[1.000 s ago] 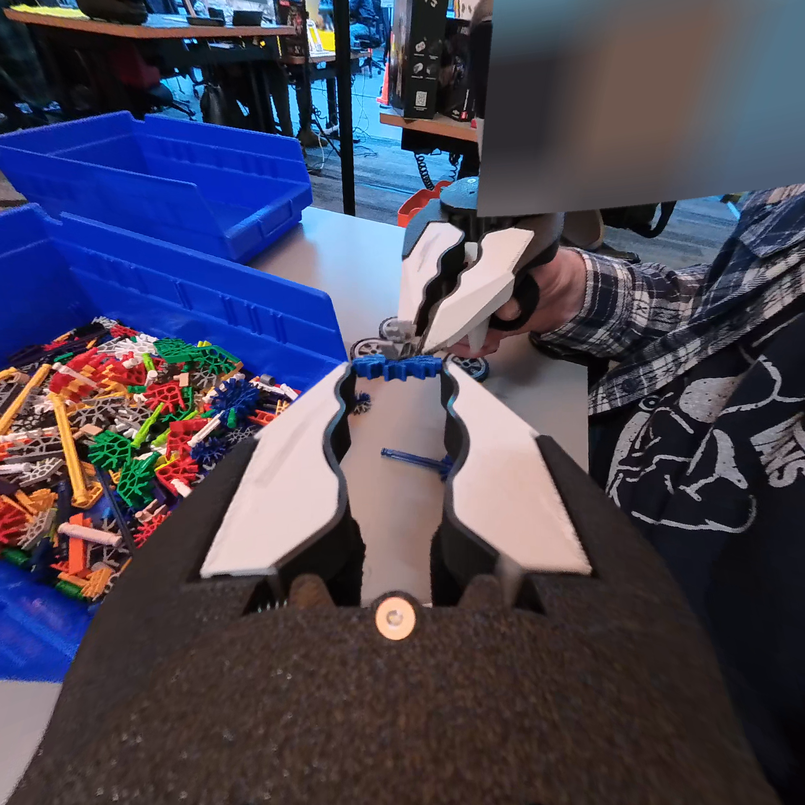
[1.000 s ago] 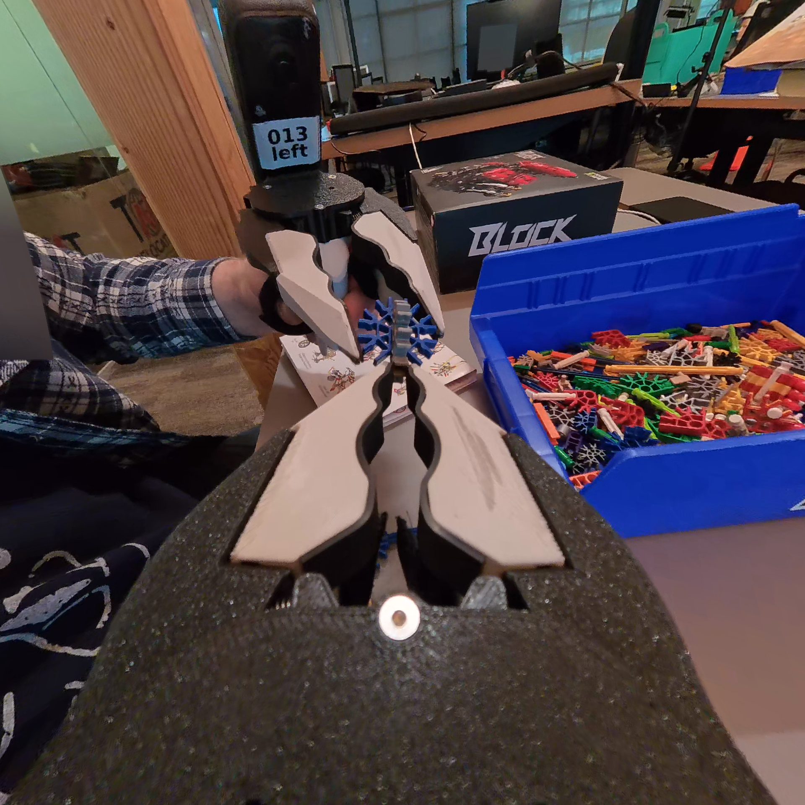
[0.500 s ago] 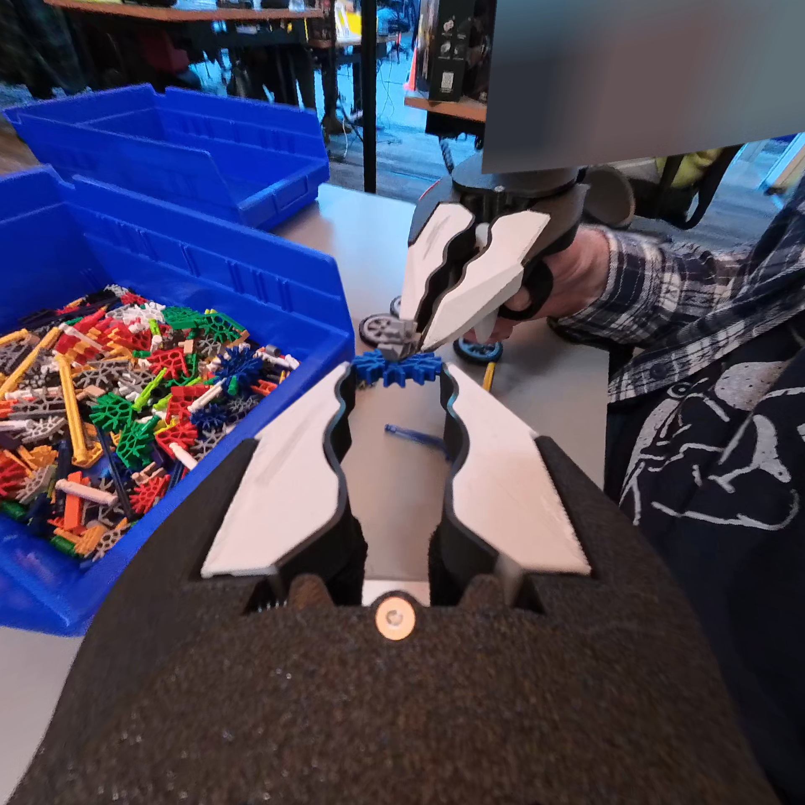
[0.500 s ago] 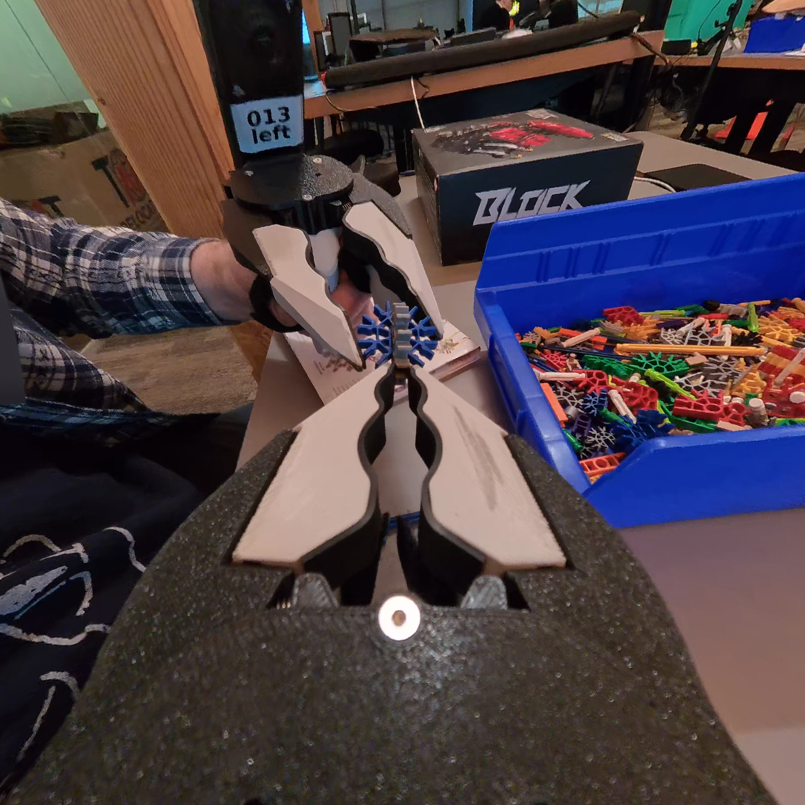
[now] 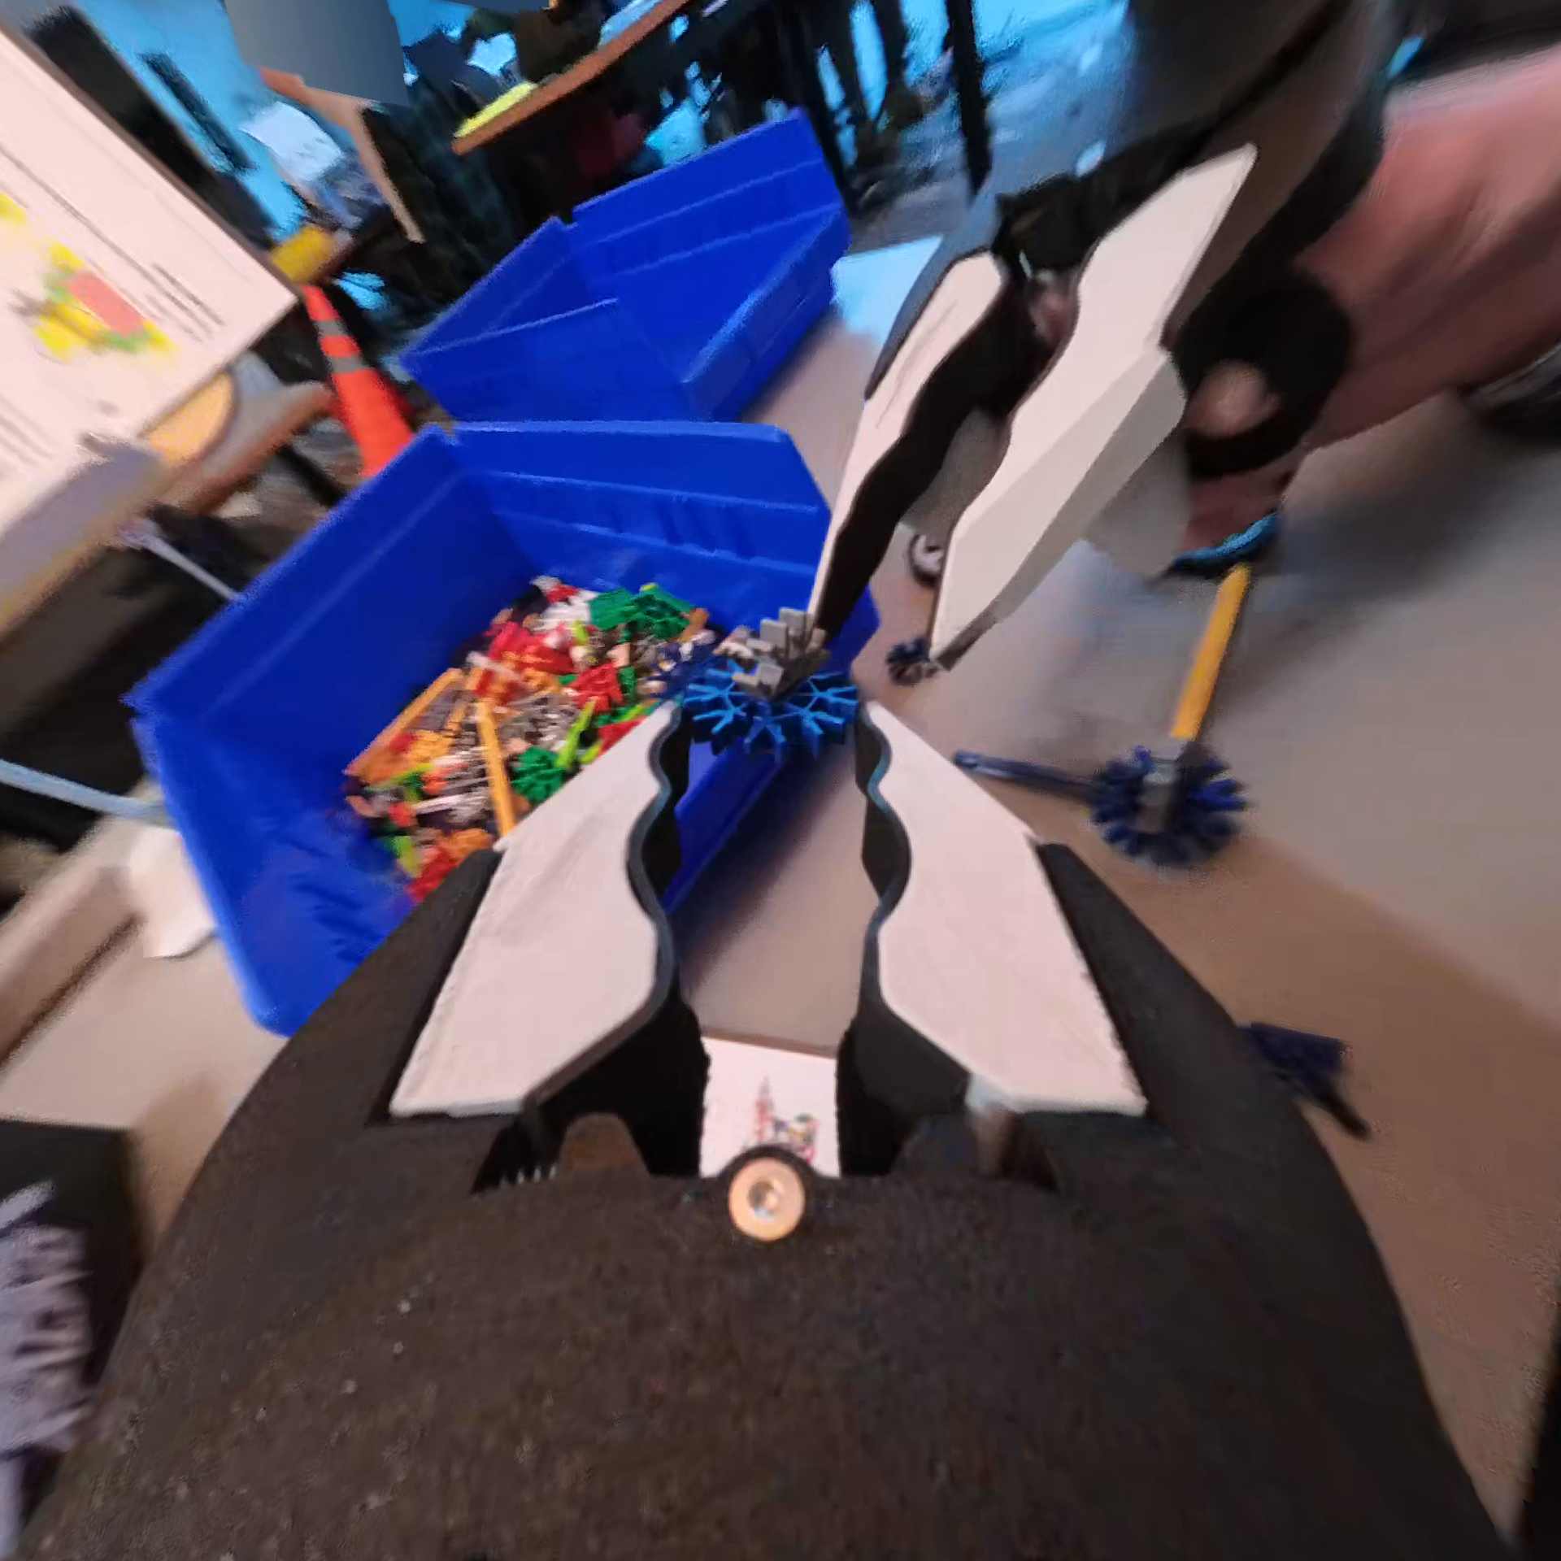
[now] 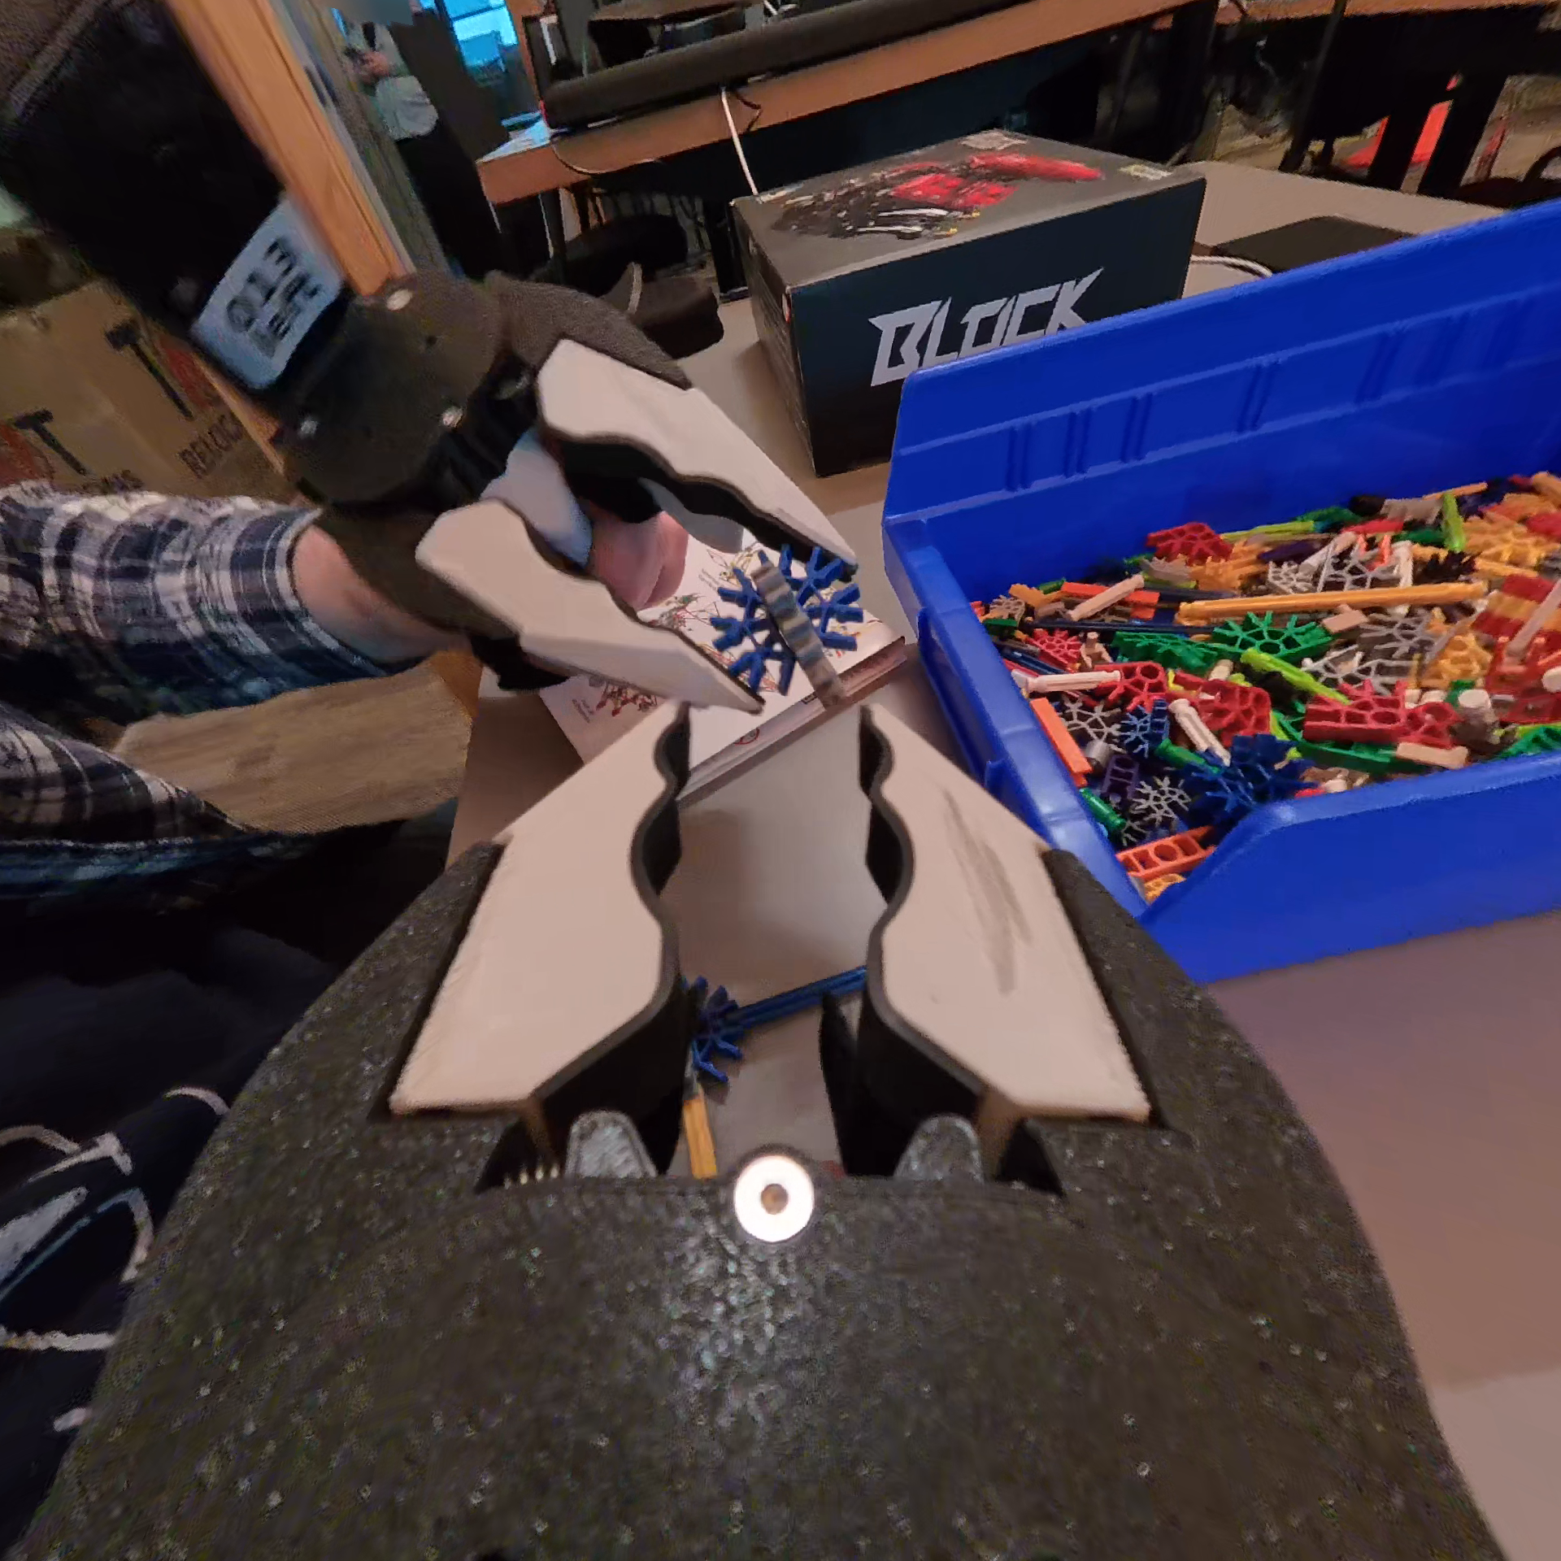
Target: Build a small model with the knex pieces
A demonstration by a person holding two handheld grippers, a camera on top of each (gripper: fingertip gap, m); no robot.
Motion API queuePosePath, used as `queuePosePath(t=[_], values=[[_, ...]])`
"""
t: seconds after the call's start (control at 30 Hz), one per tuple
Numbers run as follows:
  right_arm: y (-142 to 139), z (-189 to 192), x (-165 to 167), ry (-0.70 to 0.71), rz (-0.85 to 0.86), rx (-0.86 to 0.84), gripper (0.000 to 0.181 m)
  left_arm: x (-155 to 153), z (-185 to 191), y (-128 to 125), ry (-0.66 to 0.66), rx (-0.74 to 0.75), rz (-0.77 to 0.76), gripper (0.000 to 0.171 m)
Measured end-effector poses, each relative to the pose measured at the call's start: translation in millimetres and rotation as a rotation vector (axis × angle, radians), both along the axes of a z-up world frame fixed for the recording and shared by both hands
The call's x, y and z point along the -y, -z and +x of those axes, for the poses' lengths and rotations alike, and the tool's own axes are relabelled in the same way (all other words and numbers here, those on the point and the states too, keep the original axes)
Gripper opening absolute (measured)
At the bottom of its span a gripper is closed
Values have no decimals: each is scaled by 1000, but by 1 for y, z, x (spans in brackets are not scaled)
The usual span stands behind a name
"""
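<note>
My left gripper is shut on a blue snowflake connector and holds it above the table. A grey connector is slotted into it and sticks up. My right gripper is open and empty, its tips just short of the grey connector. In the right wrist view the left gripper comes in from the left, tilted, with the blue connector between its fingers. In the left wrist view the right gripper hangs open above it, one fingertip close beside the grey piece.
A blue bin full of coloured building pieces stands close by; it also shows in the right wrist view. An empty blue bin stands behind it. A blue-and-grey wheel with yellow rod, a booklet and a black box are on the table. Left and right tips are no more than a few centimetres apart.
My right gripper has opened and let go of the grey connector, which stays on the blue one. My left gripper has tilted and swung with the assembly still in it.
</note>
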State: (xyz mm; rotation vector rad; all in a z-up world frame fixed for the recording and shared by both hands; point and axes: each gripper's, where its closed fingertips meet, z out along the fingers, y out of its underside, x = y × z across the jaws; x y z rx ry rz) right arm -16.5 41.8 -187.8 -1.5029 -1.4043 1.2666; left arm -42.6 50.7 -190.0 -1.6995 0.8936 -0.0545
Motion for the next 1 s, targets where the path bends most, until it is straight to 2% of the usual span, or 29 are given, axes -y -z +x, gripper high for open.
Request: queuePosePath(t=[0.17,0.27,0.4,0.6,1.0], values=[[4,-6,1,20,-107,4,57,-8,8,3,-92,-303,151,36],[6,-6,-4,48,-192,0,57,-12,11,7,-126,-409,201,36],[13,-6,-11,91,-212,30,54,-18,17,8,-154,-528,259,36],[18,-3,-21,161,-231,45,47,-23,25,9,-170,-614,301,36],[7,1,-24,193,-109,9,38,-24,30,1,-183,-608,346,35]])
